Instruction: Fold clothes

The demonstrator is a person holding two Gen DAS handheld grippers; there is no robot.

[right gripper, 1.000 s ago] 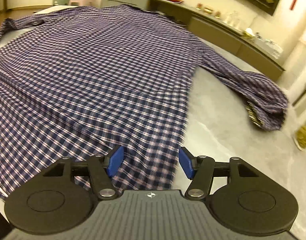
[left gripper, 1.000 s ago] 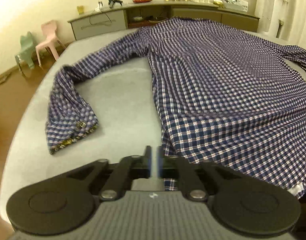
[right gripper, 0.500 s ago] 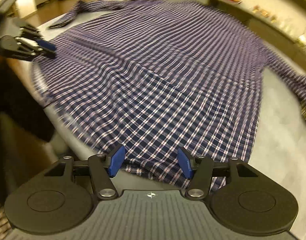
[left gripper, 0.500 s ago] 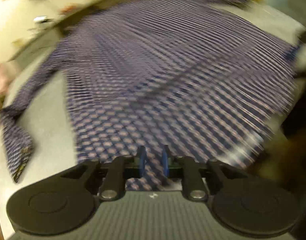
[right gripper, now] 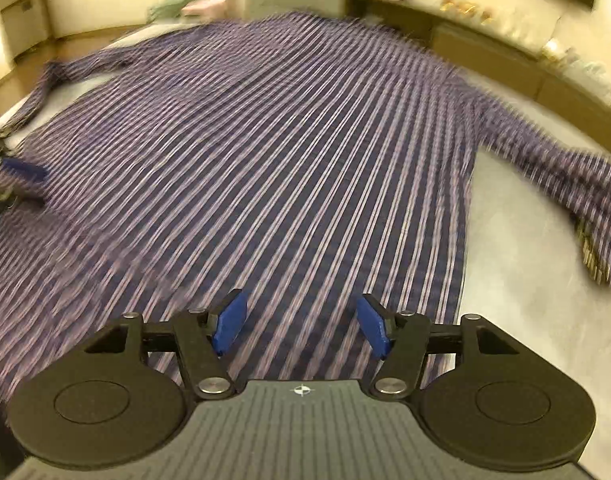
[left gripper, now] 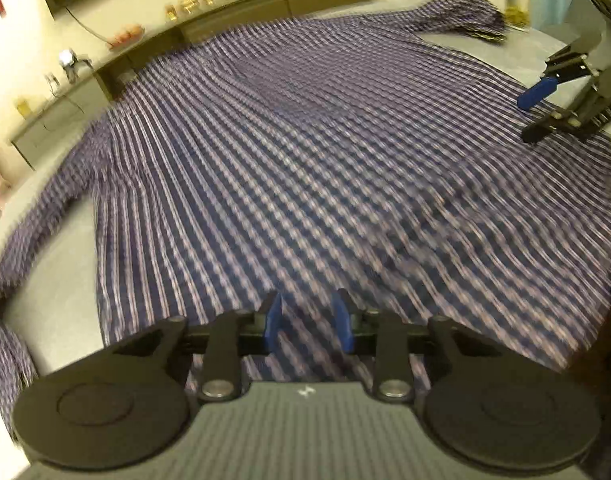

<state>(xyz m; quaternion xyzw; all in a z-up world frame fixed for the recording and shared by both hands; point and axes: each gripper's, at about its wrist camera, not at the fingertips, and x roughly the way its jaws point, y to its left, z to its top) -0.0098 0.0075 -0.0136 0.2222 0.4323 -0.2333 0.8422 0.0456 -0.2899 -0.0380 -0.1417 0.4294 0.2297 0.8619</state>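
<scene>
Left wrist view: our left gripper [left gripper: 307,322] hangs low over the near hem of the plaid shirt [left gripper: 305,152], blue pads parted by a narrow gap, plaid showing between them; nothing is clamped. The shirt lies spread flat on the grey table [left gripper: 65,240], its body open, left sleeve [left gripper: 29,240] trailing off the near left edge and the right sleeve [left gripper: 461,10] stretched far right. The right gripper [left gripper: 545,96] shows at the right edge of the cloth. The picture is smeared.

Right wrist view: our right gripper [right gripper: 301,326] stands wide apart, pads released, above the hem close to the shirt's [right gripper: 265,140] right side seam. The right sleeve [right gripper: 577,184] lies bent on the bare table [right gripper: 525,280], cuff turned toward us. The left gripper [right gripper: 9,184] is a blurred shape at the far left.

Judgement: the shirt is laid out, not folded. To fold well, we think each tool should bite a single layer right at the hem corner, both at matching height, then lift evenly so the plaid lines stay straight and no crease drags across the body.
</scene>
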